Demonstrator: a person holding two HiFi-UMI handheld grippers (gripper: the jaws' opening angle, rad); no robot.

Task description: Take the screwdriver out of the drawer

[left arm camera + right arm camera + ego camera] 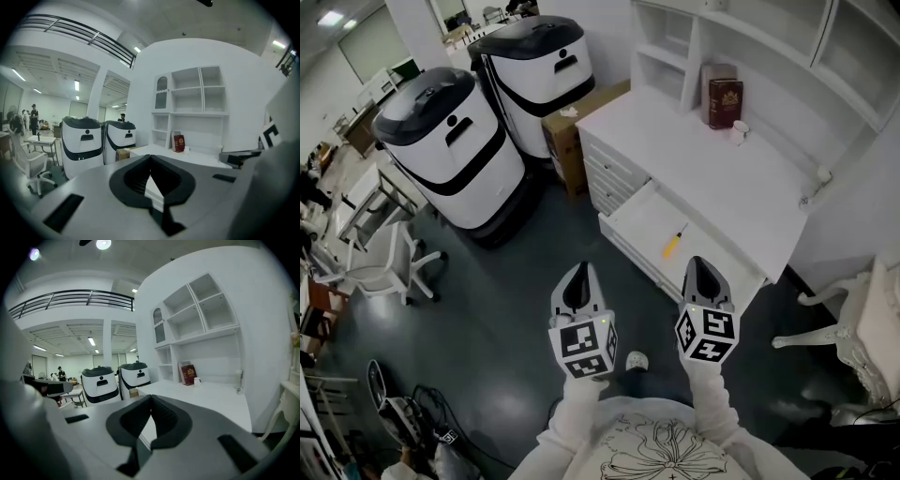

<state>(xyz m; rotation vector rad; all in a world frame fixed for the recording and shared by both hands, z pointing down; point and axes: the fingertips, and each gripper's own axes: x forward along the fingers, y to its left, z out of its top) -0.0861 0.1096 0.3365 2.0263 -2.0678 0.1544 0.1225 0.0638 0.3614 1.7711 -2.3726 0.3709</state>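
Hidden or cut off around the white desk (741,178)

In their own views the left gripper (150,156) and right gripper (152,395) cover the desk's front, so no screwdriver shows there. In the head view, part of the open drawer's (642,217) front edge lies behind the right gripper. The white thing (740,130) on the desk is too small to tell. The ornate chair (862,328) right of the desk is cut off.

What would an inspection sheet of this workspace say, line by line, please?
surface: white desk; its drawer stands open.
job's things: yellow-handled screwdriver lies in the drawer, untouched.
clutter: red book and small cup on the desk.
grippers: left gripper and right gripper shut, empty, short of the drawer.
cables: tangle on the dark floor.
surroundings: two white-and-black machines, cardboard box, white chair.
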